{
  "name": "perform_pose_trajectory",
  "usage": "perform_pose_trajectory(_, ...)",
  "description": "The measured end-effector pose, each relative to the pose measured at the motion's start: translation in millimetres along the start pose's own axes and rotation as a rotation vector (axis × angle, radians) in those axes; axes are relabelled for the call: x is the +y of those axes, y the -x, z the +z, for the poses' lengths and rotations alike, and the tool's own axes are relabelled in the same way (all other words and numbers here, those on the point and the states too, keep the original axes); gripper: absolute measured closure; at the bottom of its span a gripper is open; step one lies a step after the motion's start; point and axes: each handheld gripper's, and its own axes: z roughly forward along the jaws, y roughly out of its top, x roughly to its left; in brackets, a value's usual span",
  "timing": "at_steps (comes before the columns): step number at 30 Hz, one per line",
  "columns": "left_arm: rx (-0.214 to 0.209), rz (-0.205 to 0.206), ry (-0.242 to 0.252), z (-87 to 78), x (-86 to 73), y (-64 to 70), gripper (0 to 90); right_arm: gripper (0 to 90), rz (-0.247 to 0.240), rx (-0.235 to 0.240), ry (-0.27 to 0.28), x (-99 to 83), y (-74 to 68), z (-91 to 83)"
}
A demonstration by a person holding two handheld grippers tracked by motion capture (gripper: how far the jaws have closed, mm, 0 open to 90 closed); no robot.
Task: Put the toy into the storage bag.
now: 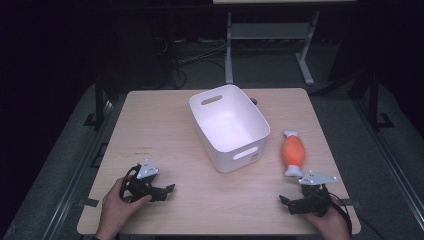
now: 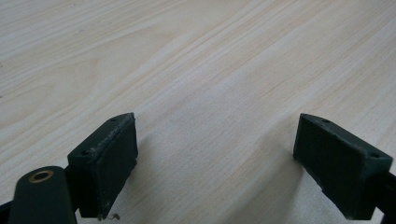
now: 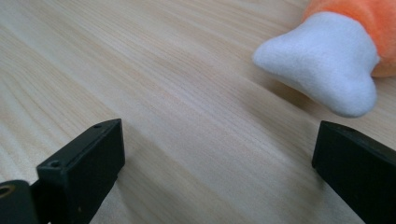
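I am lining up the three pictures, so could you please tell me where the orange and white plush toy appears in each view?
High view: the plush toy lies right of the white bin, just beyond the right claw.
Right gripper view: its white end sits at the upper right, ahead of the open jaws.
Left gripper view: bare wooden table, no toy.
Shared landmark: the table's pale wood grain.

My right hand-held gripper (image 3: 217,172) has its two black jaws wide apart, and between them I see bare wood of the worktop (image 3: 163,93). Nothing is held. At the upper right lies the plush toy (image 3: 327,70): its white end is near the right jaw but not touching it, and behind the white part its orange body begins at the corner.
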Motion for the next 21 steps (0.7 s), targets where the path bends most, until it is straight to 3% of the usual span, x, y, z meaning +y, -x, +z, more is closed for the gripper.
perform_pose_trajectory(8,0.004,-0.003,-0.001,0.1,0.2,0.3,12.6,2.0,0.002,-0.004,0.001,-0.6,0.4,-0.7)
perform_pose_trajectory(16,0.004,-0.003,0.001,0.1,0.1,0.3,12.6,1.9,0.036,-0.021,-0.059,1.7,3.5,-6.0)
perform_pose_trajectory(21,0.004,-0.003,0.001,0.1,0.1,0.3,12.7,1.9,0.048,-0.020,-0.065,2.8,5.8,-9.7)
